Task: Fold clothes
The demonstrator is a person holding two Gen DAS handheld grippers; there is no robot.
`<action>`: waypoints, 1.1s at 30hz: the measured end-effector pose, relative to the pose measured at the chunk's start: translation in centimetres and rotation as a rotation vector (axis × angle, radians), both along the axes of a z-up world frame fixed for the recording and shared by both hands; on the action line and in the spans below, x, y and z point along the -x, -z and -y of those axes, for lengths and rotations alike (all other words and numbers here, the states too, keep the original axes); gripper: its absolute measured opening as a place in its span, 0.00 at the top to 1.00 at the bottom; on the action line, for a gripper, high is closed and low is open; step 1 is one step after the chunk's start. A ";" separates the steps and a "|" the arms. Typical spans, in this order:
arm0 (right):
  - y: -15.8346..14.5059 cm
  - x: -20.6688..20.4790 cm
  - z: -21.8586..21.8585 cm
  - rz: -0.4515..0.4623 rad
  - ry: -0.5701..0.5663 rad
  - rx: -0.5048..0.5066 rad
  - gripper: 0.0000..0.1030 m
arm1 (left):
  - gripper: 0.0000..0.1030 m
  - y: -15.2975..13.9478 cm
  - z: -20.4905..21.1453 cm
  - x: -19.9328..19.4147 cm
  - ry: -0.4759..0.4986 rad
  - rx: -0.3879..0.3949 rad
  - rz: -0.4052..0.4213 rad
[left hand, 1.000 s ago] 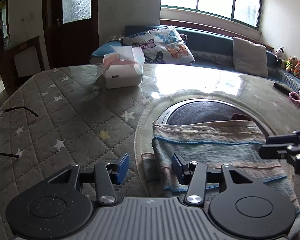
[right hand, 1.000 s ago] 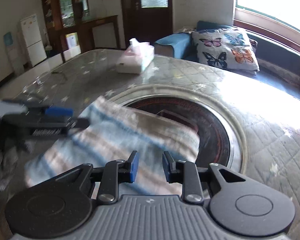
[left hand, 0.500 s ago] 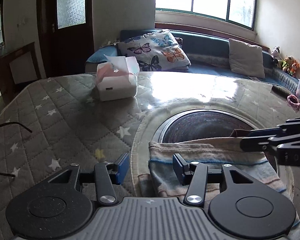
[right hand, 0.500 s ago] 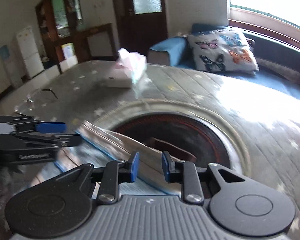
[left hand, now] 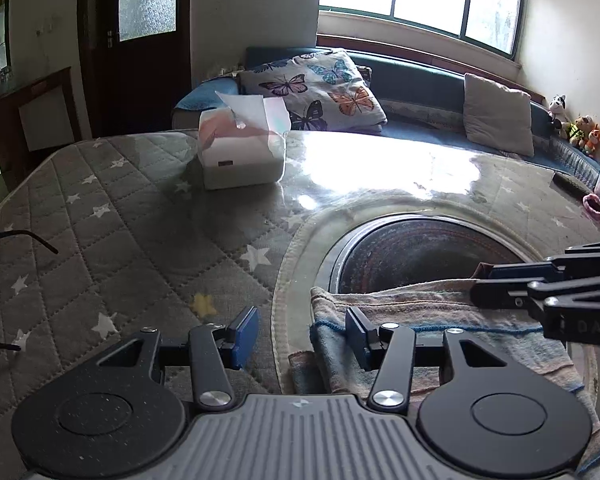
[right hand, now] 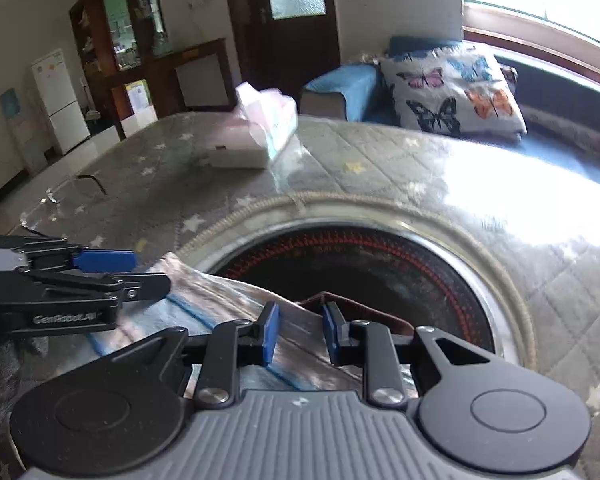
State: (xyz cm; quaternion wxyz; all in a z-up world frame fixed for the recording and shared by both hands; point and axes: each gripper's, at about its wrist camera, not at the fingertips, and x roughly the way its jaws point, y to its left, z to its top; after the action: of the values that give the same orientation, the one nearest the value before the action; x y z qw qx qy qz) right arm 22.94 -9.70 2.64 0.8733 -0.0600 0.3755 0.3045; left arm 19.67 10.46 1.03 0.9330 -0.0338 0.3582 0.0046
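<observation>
We see our left gripper (left hand: 302,338) spread wide over the striped cloth's (left hand: 428,312) left edge. A tissue box (left hand: 242,156) sits well beyond.

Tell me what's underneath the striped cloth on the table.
The striped cloth lies over the near edge of the dark round inset and its pale quilted rim. Whatever lies beneath its folds is hidden.

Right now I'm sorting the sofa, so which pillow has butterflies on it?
The left pillow, behind the tissue box; the right one is plain beige.
</observation>
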 end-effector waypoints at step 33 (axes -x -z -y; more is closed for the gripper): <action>-0.7 17.7 -6.8 0.139 -0.431 0.161 0.76 | 0.44 -0.2 -1.4 5.0 -0.062 0.031 0.012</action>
State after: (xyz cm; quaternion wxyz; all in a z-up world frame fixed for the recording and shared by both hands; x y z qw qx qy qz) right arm 5.27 -2.90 3.32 0.8042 -0.2290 0.3162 0.4482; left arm 14.65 11.90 1.24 0.9340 -0.0596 0.3512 0.0279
